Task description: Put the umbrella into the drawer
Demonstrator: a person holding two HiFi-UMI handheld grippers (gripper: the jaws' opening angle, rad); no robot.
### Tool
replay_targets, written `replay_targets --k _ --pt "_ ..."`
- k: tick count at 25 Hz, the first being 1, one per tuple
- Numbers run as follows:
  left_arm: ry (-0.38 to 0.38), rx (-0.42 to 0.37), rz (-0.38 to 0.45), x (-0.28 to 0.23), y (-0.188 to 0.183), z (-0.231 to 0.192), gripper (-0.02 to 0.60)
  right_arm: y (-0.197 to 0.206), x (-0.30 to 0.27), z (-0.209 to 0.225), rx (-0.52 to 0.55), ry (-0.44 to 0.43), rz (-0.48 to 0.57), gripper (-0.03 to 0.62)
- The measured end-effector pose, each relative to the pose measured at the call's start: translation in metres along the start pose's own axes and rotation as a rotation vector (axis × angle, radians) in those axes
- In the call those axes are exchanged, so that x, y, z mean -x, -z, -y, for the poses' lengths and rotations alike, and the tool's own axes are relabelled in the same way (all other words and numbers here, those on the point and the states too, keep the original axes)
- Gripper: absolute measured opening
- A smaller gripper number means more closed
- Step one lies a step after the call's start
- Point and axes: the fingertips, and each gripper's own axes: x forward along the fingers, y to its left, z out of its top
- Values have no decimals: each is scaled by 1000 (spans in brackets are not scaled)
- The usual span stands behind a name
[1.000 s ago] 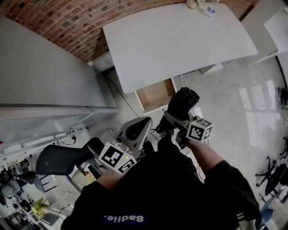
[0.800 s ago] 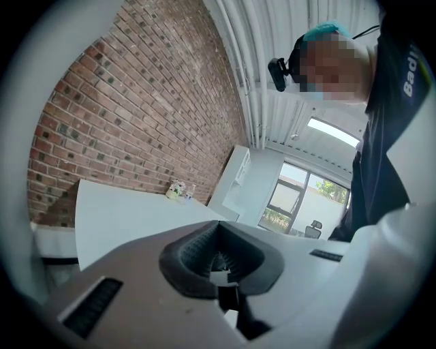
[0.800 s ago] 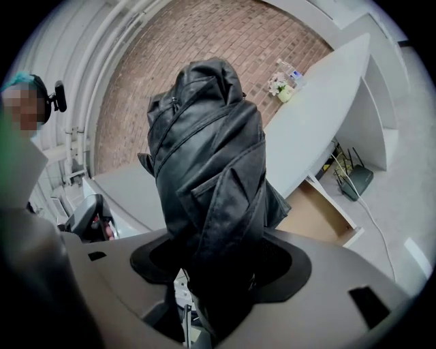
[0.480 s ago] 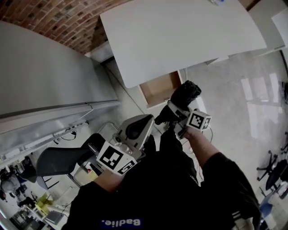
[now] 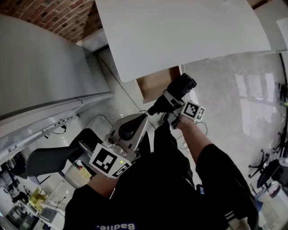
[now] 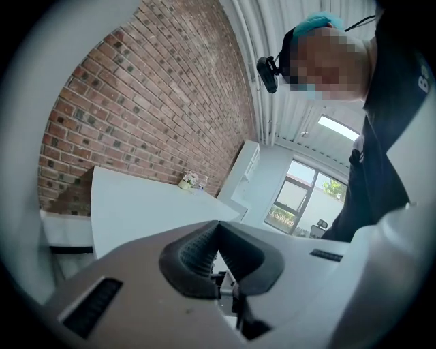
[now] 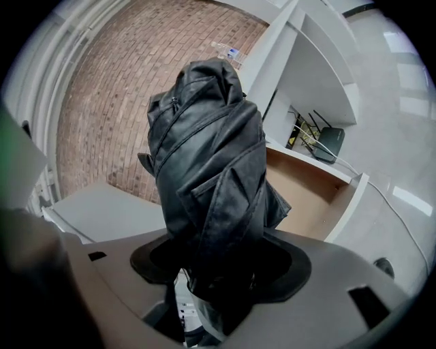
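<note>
The folded black umbrella stands up out of my right gripper, which is shut on its lower end. In the right gripper view the umbrella fills the middle, with the jaws clamped round its base. Just beyond it, the open drawer with a wooden inside sticks out from under the white table; it also shows as the drawer to the umbrella's right. My left gripper hangs lower and to the left, near the person's body, shut with nothing in it.
A grey cabinet top lies to the left and a brick wall stands behind. Under the table, a shelf holds a black router with cables. A black chair stands at lower left. Glossy floor spreads to the right.
The right gripper has carried the umbrella a little up and closer to the open drawer. The left gripper has drifted slightly down and left, still shut.
</note>
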Motion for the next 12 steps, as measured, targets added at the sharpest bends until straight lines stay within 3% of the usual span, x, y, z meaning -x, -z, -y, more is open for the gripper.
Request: replay_targets --k 12 --pt "-48 36 0 0 15 -30 -3 -17 -65 56 -43 90 -15 285"
